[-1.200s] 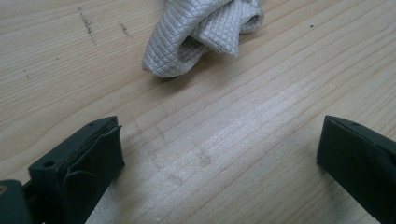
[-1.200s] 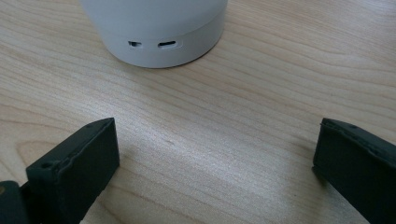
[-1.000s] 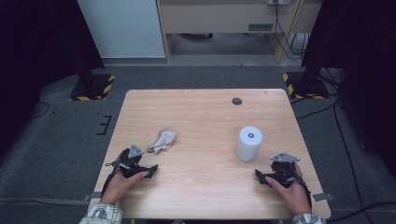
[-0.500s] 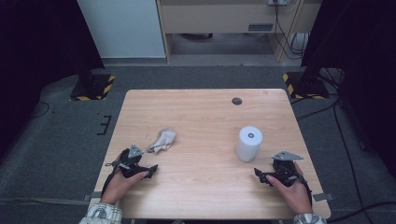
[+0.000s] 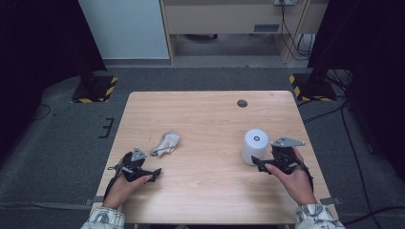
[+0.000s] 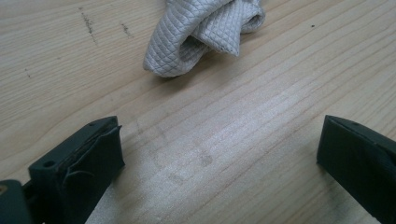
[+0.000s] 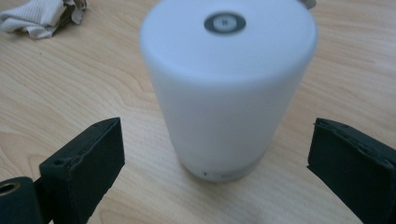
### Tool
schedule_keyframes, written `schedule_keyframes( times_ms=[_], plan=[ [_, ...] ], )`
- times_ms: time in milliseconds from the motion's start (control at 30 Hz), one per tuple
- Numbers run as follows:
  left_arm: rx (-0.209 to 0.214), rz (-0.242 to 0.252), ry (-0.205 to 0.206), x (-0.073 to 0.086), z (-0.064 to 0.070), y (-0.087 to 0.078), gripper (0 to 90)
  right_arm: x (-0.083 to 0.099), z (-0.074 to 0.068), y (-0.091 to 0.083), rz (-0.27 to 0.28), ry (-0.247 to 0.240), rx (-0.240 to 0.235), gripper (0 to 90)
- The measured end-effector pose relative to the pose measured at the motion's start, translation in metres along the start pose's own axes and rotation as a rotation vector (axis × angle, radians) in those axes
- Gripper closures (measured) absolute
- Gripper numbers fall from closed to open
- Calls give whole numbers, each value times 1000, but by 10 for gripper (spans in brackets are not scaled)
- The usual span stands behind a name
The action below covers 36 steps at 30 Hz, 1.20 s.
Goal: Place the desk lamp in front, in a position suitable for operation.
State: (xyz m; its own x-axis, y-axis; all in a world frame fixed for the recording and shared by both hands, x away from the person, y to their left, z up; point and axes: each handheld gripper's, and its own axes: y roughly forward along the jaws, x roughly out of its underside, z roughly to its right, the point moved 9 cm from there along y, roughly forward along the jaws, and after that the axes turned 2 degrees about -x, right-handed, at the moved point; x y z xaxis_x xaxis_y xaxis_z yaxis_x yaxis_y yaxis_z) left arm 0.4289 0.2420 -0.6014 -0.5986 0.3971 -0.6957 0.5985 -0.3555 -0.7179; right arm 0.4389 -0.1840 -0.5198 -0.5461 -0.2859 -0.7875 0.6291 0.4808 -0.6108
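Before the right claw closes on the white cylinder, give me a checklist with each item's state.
1. Right claw open: ok, jaws spread wide.
2. White cylinder lined up between the jaws: ok in the right gripper view.
3. Jaws far enough forward to flank the cylinder: not ok, it stands just ahead of the jaw tips.
4. Cylinder upright on the table: ok.
5. Cloth away from the grasp: ok, it lies across the table near the left claw.
6. Left claw open and holding nothing: ok.
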Motion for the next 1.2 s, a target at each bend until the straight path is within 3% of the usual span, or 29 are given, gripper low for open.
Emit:
schedule_keyframes(
  times_ms=[167, 400, 600, 1033, 1100, 1200],
  plan=[
    [0, 0, 0, 0, 0, 0, 0, -11, -2, 6, -1, -15, -1, 40],
    [-1, 0, 0, 0, 0, 0, 0, -20, 3, 19, -46, -14, 8, 41],
    [-3, 0, -2, 0, 0, 0, 0, -30, 6, 29, -93, -46, 13, 42],
    [-3, 0, -2, 0, 0, 0, 0, -33, 5, 39, -133, -67, 12, 89],
    [-3, 0, -2, 0, 0, 0, 0, -33, 4, 38, -140, -71, 9, 90],
    [-3, 0, -2, 0, 0, 0, 0, -34, -10, 37, -143, -86, -18, 90]
  ],
)
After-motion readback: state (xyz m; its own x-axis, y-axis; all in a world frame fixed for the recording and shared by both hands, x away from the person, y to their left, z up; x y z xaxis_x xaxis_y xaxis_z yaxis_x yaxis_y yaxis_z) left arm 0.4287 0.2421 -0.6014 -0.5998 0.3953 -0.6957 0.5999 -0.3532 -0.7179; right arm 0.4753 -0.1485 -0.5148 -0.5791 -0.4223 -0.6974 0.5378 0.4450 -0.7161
